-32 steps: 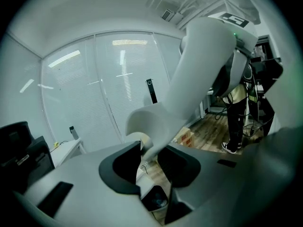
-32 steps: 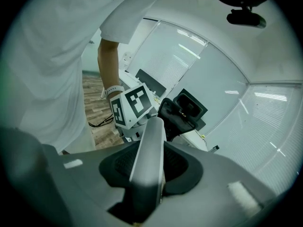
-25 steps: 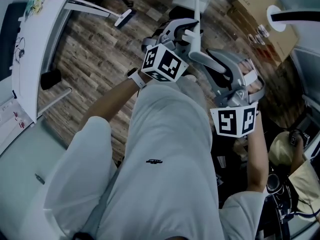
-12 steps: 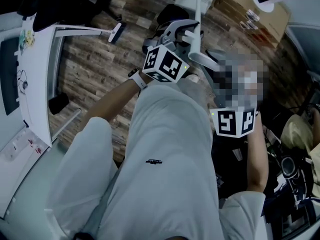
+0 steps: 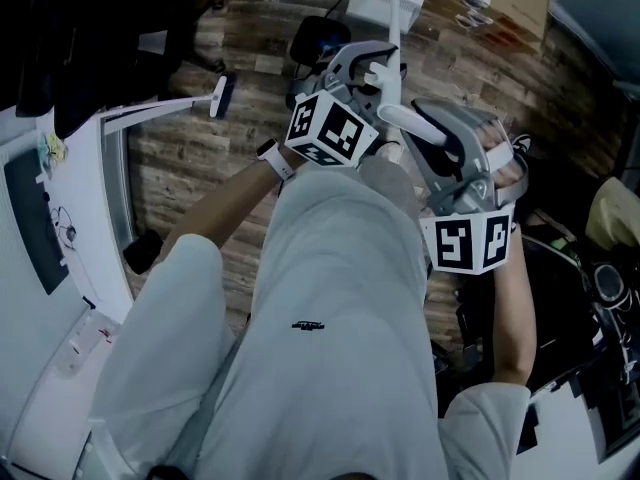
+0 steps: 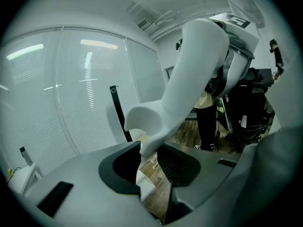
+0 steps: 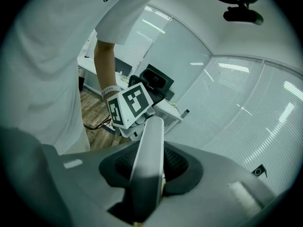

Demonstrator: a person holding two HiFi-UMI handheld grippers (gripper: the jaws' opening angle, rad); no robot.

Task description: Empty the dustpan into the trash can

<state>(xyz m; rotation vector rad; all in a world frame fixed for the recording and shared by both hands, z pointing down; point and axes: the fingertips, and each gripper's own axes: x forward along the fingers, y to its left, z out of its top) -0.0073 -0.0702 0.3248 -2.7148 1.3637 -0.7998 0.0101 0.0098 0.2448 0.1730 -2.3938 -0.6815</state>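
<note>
Head view: both forearms are bent in front of the torso, above the wooden floor [image 5: 190,168]. The left forearm [image 5: 225,203] slants up and to the right. Its left tool [image 5: 380,68] is closed on the white dustpan handle [image 5: 396,23], which is held in the air. The right forearm [image 5: 510,308] rises upright at the right side. Its right tool [image 5: 408,120] is clamped on the same handle nearer the body. The tools sit close together, aimed away and slightly downward. The pan end cannot be made out.
</note>
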